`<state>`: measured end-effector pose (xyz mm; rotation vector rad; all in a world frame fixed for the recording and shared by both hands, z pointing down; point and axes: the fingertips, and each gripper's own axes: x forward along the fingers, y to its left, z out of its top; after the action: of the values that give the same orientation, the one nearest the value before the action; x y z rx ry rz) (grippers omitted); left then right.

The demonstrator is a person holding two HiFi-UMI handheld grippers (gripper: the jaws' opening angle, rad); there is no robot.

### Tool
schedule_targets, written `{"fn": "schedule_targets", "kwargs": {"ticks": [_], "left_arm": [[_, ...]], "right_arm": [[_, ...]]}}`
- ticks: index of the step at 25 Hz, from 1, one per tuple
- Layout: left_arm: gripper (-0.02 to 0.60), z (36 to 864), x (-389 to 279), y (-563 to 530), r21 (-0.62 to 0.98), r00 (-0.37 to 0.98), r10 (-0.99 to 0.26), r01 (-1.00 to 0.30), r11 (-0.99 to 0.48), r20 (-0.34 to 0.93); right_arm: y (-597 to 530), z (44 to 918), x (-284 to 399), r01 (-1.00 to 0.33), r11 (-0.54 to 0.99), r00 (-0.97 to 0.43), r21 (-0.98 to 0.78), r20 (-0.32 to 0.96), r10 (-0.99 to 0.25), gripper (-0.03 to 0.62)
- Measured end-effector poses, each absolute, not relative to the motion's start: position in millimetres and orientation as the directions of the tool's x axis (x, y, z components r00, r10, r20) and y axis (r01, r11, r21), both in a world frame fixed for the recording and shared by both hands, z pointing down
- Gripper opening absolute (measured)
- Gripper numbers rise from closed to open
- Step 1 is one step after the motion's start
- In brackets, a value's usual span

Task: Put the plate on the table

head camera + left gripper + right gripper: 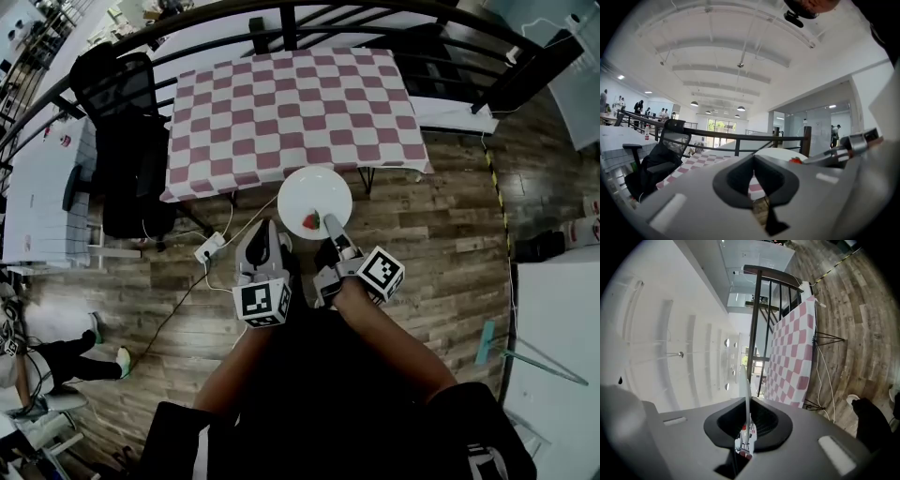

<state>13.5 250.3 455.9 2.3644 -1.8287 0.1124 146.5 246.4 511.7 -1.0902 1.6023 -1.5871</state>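
The grey two-jaw right gripper (747, 405) is clamped on the rim of a thin white plate (745, 380), seen edge-on and running straight ahead. Something small and red (743, 428), possibly food, sits beside the rim. Ahead and to the right hangs a pink-and-white checked tablecloth (792, 357), over a wooden plank floor (855, 310).

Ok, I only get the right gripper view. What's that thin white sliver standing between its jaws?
Observer: That's the rim of a round white plate. The right gripper is clamped on its near edge.
Operator: Is it on the table yet?
Observer: Not yet. From above it sits just at the near edge of the checked table, mostly over the wooden floor.
Operator: And the other gripper?
Observer: The left gripper is beside it, jaws together, holding nothing.
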Motion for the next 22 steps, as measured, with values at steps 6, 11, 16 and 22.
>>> {"fn": "schedule_targets", "kwargs": {"ticks": [6, 11, 16, 22], "left_arm": [[0.008, 461.0, 9.4, 193.8, 0.084, 0.278, -0.946, -0.960, -0.267, 0.164], [0.008, 462.3, -0.7, 145.6, 0.094, 0.280, -0.945, -0.959, -0.268, 0.167], [0.008, 467.0, -11.1, 105.1, 0.119, 0.295, -0.937, -0.954, -0.277, 0.186], [0.008, 468.7, -31.6, 55.1, 0.130, 0.328, -0.926, -0.942, -0.308, 0.187]], "right_arm": [[196.3, 516.4, 134.3, -0.122, -0.103, -0.484, -0.987, 0.149, -0.862, 0.018], [155.4, 529.8, 122.8, -0.142, -0.177, -0.483, -0.974, 0.224, -0.846, 0.018], [109.8, 534.5, 110.5, -0.174, -0.191, -0.462, -0.966, 0.252, -0.850, 0.018], [56.4, 536.9, 97.0, -0.149, -0.208, -0.411, -0.967, 0.252, -0.876, 0.018]]}}
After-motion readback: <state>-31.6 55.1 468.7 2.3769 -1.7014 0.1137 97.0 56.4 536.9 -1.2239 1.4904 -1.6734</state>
